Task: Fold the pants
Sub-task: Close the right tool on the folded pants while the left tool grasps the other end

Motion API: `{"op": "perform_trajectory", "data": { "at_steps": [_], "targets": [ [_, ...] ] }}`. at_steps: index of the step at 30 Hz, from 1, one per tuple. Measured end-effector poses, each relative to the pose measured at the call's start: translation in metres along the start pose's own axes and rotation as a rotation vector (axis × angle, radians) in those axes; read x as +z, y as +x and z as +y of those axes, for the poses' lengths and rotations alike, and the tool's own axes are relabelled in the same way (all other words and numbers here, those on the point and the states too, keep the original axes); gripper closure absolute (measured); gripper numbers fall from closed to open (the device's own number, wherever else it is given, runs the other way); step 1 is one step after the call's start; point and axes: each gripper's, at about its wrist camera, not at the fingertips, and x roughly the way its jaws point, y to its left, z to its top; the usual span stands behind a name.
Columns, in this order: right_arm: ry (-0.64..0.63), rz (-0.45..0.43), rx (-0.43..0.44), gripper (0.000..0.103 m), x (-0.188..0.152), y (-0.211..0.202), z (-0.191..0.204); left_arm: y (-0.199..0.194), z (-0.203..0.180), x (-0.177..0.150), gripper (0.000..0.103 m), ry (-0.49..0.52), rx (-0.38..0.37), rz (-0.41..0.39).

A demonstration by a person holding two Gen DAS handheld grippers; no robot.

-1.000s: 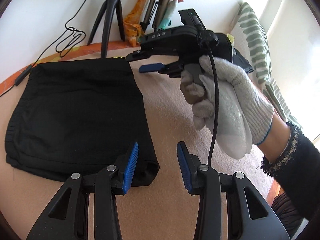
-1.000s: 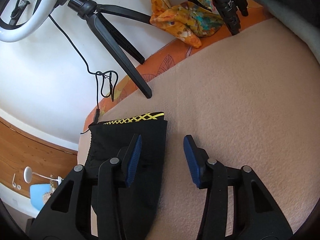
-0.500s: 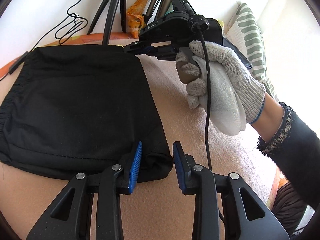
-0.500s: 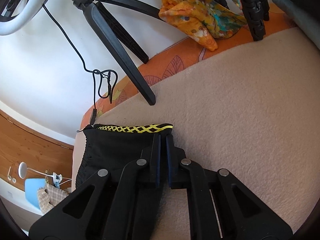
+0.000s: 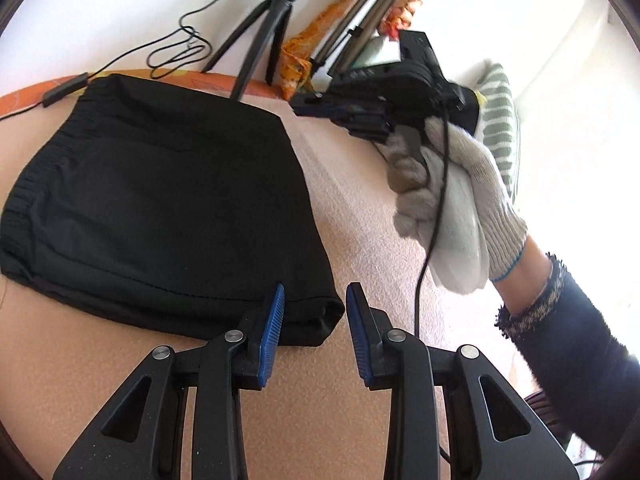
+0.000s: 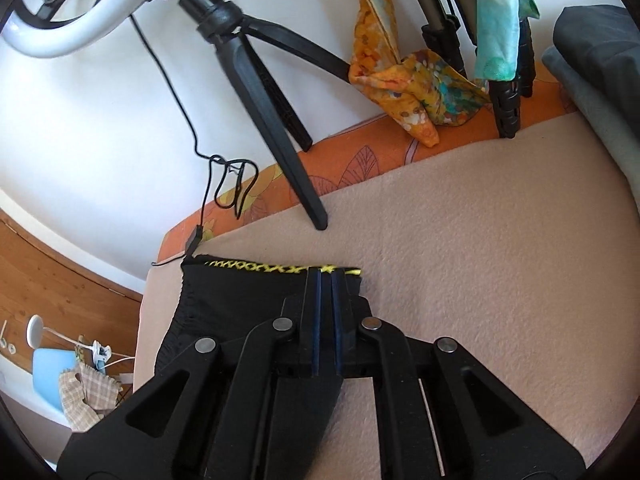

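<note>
The black pants [image 5: 160, 200] lie folded flat on the beige blanket [image 5: 360, 208]. My left gripper [image 5: 314, 312] is open, its blue pads either side of the near right corner of the fold. My right gripper [image 5: 316, 110], held in a gloved hand [image 5: 448, 200], hovers shut just past the far right corner of the pants. In the right wrist view the pants [image 6: 224, 300] show a yellow stitched edge, and my right gripper [image 6: 325, 276] is closed with its tips over that edge; I cannot tell whether cloth is pinched.
A black tripod [image 6: 256, 92] with a ring light stands on the orange bed edge [image 6: 360, 156], with a dangling cable [image 6: 228, 184]. A patterned orange cloth [image 6: 412, 92] and more stands sit at the back. A striped pillow [image 5: 500, 120] lies right.
My right gripper closed from open and moved to the far corner of the pants, then lifted slightly away. My left gripper narrowed, then reopened at the near corner.
</note>
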Motion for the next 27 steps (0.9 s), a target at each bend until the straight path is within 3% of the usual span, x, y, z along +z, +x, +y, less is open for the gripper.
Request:
{"op": "perform_trajectory", "data": {
  "at_steps": [1,3,6,8,11,13,17,21,27],
  "targets": [
    [-0.019,0.01,-0.013,0.086,-0.006,-0.004,0.003,-0.007,0.005,0.001,0.072,-0.035,0.003,-0.01],
    [-0.042,0.021,-0.02,0.065,-0.018,-0.008,0.011,-0.023,0.016,0.005,0.066,-0.096,0.01,-0.04],
    [-0.053,0.033,-0.004,0.052,-0.031,-0.015,0.017,-0.05,0.038,0.007,0.062,-0.208,0.075,-0.088],
    [-0.055,0.03,-0.008,0.047,-0.036,-0.02,0.017,-0.068,0.06,0.005,0.062,-0.329,0.079,-0.117],
    [-0.016,0.033,0.008,0.044,-0.039,-0.022,0.012,-0.084,0.099,-0.003,0.062,-0.523,0.06,-0.148],
    [0.007,0.039,0.021,0.044,-0.04,-0.02,0.008,-0.091,0.117,-0.009,0.062,-0.589,0.09,-0.155],
    [-0.002,0.06,0.008,0.044,-0.044,-0.013,0.01,-0.091,0.146,-0.018,0.062,-0.704,0.078,-0.177],
    [0.014,0.076,0.022,0.044,-0.044,-0.004,0.009,-0.081,0.155,-0.014,0.062,-0.72,0.133,-0.151],
    [0.047,0.086,0.048,0.044,-0.042,0.007,0.004,-0.078,0.158,-0.011,0.055,-0.741,0.111,-0.172]
  ]
}}
